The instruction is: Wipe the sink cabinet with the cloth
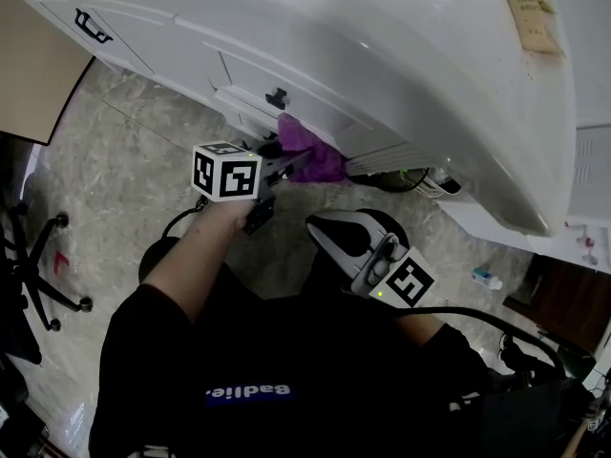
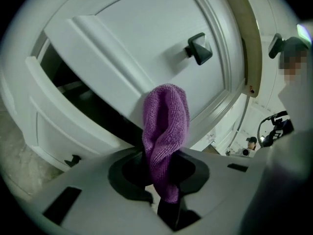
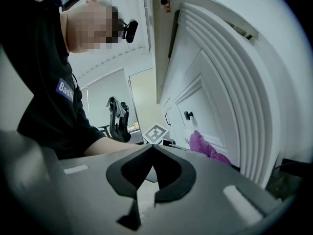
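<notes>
Person's left forearm, at 6 o'clock in the head view, carries the left gripper. Its jaws are clamped narrowly on a purple microfibre cloth that touches the white panelled sink cabinet door, with the black knob at 11 o'clock of the cloth. The right gripper, at 6 o'clock of the cloth, has its jaws together and empty.

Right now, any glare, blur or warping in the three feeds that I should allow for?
Head view: soft even light, the white cabinet almost washed out, the cloth sharp. Left gripper view: lens bend curves the door, corners go black, the cloth crisp in the left tool. Right gripper view: same bend bows the cabinet mouldings; no hard glare.
</notes>
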{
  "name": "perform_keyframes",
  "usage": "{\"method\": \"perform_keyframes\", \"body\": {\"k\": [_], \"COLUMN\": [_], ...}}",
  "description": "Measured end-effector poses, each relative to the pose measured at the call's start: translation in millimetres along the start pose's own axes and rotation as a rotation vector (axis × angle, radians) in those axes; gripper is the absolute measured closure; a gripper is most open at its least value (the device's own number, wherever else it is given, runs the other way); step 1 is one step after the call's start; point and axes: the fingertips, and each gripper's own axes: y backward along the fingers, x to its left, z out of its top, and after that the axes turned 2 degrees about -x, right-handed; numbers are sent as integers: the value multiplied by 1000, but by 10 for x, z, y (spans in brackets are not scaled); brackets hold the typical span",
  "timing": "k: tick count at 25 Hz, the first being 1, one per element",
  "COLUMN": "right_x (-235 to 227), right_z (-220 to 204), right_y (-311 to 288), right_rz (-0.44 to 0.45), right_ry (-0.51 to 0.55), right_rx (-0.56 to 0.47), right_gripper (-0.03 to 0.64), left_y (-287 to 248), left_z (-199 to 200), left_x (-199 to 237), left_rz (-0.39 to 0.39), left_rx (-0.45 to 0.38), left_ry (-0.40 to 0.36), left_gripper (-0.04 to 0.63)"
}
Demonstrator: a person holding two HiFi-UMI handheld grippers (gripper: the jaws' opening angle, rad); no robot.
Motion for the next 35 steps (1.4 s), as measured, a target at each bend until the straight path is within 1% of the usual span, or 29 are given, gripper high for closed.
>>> {"method": "perform_keyframes", "body": {"k": [3, 6, 8, 10, 12, 14, 16, 18, 21, 26, 29, 32, 35], "right_x": [8, 30, 131, 322, 577, 814, 1005, 1224, 1680, 2460, 2877, 3201, 3511], "right_z": [-104, -51, 171, 499, 975, 1555, 1939, 2259, 2804, 3891, 4418, 4752, 5008], "right_y": [-11, -17, -17, -12, -105, -318, -374, -409, -465, -376, -214, -21, 252], "right_rz": [14, -7, -10, -22, -41, -58, -58, -48, -33, -45, -60, -64, -39], "right_ry": [-12, -79, -91, -80, -56, -69, -84, -85, -61, -27, -3, 45, 52], "right_rx": [23, 55, 69, 77, 83, 91, 111, 134, 164, 137, 101, 76, 34], "right_gripper": [615, 615, 615, 615, 615, 615, 615, 615, 615, 615, 615, 615, 615], "left_y": [72, 201, 343, 555, 817, 1117, 1453, 1797, 2284, 2973, 3238, 3390, 3430], "left_z": [-59, -59, 53, 278, 551, 866, 1172, 1426, 1626, 1743, 1824, 1973, 1983], "left_x": [127, 44, -134, -420, -815, -1248, -1668, -2093, -2828, -4098, -4716, -5227, -5711], "left_rz": [19, 17, 11, -3, -8, 9, 45, 77, 90, 77, 58, 23, 26], "left_rx": [-14, -29, -61, -123, -187, -243, -292, -323, -317, -260, -228, -246, -267], "left_ry": [39, 67, 86, 113, 117, 77, 35, 8, -16, -28, -91, -163, -217], "left_gripper": [509, 509, 509, 509, 509, 509, 509, 509, 509, 509, 509, 509, 509]}}
